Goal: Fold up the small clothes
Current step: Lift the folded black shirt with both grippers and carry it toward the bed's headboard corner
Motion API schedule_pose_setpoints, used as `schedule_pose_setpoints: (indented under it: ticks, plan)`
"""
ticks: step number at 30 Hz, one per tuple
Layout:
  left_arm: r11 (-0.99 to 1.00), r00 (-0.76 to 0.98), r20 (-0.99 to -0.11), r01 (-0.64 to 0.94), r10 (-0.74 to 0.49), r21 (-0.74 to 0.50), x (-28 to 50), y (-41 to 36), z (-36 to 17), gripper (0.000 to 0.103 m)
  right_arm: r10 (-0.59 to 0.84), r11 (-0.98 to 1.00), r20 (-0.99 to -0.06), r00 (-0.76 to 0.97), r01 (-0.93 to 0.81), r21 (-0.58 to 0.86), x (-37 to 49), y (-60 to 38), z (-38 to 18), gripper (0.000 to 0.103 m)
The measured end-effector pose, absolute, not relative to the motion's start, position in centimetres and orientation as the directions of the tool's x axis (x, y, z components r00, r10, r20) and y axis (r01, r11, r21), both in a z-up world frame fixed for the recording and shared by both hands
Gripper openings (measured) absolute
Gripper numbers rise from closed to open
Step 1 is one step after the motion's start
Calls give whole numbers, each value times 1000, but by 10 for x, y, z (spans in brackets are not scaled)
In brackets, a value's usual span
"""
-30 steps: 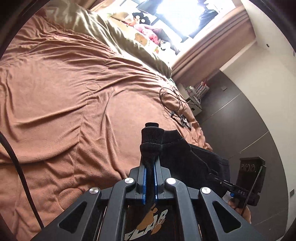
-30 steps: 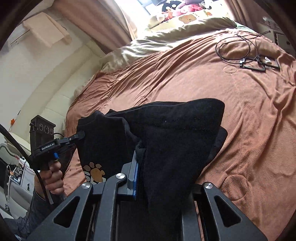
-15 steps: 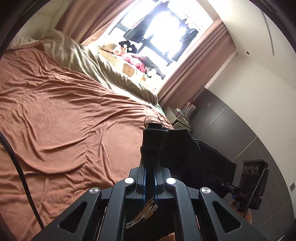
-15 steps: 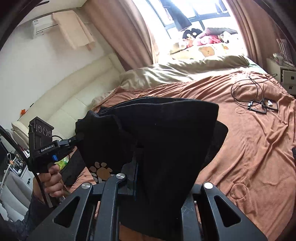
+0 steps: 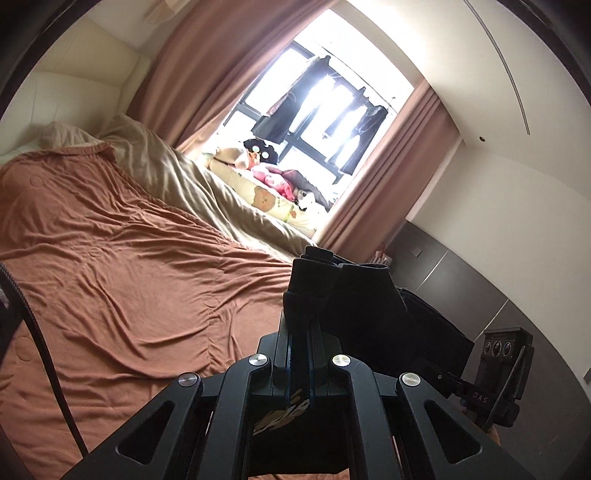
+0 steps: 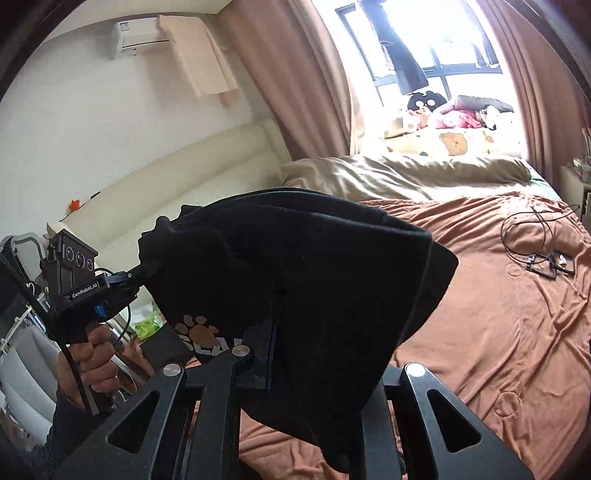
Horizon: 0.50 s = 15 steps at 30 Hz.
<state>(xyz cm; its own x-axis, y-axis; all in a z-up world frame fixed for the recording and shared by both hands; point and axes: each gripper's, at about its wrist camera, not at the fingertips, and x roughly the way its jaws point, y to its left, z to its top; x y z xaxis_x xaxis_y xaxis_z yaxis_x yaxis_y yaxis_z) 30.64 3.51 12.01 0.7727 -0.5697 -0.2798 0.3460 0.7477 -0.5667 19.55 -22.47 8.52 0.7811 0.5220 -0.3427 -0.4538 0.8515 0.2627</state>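
Two tongs are clamped on one black garment (image 6: 303,295), which is held in the air above the near part of the bed (image 5: 110,280). The left tongs (image 5: 300,325) are nearly closed on a bunched cuff or edge; the right tongs (image 6: 271,350) pinch thicker fabric. The cloth is presumably held by two points so that it hangs free and can be laid flat for folding.

This is a home bedroom. A wide bed (image 5: 122,295) under a rumpled rust-brown blanket (image 6: 498,314) fills most of it, with a cream padded headboard (image 6: 192,173), pink curtains (image 5: 207,66) framing a bright window (image 5: 332,110) where clothes hang, and stuffed toys (image 6: 454,110) heaped on the sill. A wall air conditioner (image 6: 136,31) sits near the ceiling.
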Motion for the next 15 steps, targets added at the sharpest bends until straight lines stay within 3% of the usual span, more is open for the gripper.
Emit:
schedule_pose_setpoints:
  ticks: [15]
  plan:
    - [823, 875, -277, 206, -397, -530, 260, 176, 144, 5, 673, 737, -325, 664, -636, 229, 245, -150, 81, 11]
